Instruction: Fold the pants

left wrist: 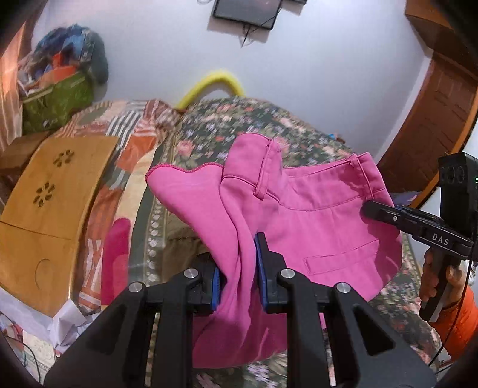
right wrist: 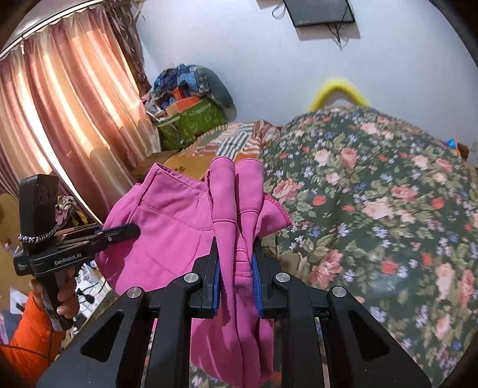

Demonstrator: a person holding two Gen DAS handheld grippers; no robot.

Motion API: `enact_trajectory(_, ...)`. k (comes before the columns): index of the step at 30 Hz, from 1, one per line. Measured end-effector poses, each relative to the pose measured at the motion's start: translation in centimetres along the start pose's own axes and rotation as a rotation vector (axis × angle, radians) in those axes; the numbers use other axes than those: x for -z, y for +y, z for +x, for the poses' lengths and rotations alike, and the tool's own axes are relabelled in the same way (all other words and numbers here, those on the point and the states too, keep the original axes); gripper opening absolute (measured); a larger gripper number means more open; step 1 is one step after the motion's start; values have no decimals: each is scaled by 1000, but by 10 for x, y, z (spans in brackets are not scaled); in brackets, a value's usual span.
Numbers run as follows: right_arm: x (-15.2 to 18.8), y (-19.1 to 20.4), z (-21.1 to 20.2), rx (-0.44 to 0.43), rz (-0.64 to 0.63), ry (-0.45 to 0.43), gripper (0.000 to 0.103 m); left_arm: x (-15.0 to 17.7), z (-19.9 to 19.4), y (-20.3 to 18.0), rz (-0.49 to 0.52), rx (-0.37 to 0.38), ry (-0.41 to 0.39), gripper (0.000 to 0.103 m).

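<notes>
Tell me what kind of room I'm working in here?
Most likely a bedroom in a home: a bed under a floral bedspread, pink curtains over a lit window, and a green basket piled with clothes. Both grippers hold the pink pants above the bed.

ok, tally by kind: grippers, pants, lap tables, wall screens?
Grippers: 2, left gripper and right gripper, both clamped on fabric
Pants: 1, pink pants
Wooden lap tables: 1, lap table
Wall screens: 1, screen
Total: 5
</notes>
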State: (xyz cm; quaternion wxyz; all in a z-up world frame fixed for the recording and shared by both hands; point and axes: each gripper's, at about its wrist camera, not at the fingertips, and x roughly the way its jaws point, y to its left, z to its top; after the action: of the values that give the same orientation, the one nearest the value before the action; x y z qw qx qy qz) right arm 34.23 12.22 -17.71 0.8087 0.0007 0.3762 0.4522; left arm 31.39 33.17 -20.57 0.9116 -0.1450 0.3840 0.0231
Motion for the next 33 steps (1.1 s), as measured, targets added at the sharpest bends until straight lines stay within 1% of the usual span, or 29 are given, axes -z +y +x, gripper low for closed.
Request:
enact_trajectory(7,14,-15,57,6,10,109,16,21,66,39,-54,-12,121,20)
enact_trajectory(9,21,-21,70,25,6,142,16,26,75,44,-60,-14,126,24)
enact_trajectory(12,26,-33,79,35,18,168,17,28,77,52,-94,11,124,34)
enact_trajectory(13,27,-35,81,35,24,177,18,29,77,55,-112,5,128,42)
enact_trajectory(14,29,-37,83,39,24,190,21,29,77,57,-123,-2,133,49)
enact_trajectory(16,31,-38,85,50,10,208,25,31,76,62,-146,-9,138,53)
enact_trajectory(18,32,-37,83,82,-11,214,32,33,72,65,-158,-8,140,53)
enact_trajectory(20,32,-37,80,126,-36,223,35,35,64,66,-157,-25,135,54)
enact_trajectory(22,32,-36,75,165,-62,215,35,36,56,65,-141,-53,129,54)
enact_trajectory(23,32,-35,71,194,-85,213,35,36,50,65,-130,-80,123,54)
enact_trajectory(25,32,-35,65,228,-113,216,35,37,40,65,-102,-174,108,54)
enact_trajectory(26,32,-34,59,239,-124,212,35,37,36,66,-100,-196,100,54)
enact_trajectory(29,33,-32,44,239,-126,200,35,38,26,72,-111,-234,110,54)
enact_trajectory(33,31,-24,20,234,-122,156,35,38,0,61,-104,-226,78,54)
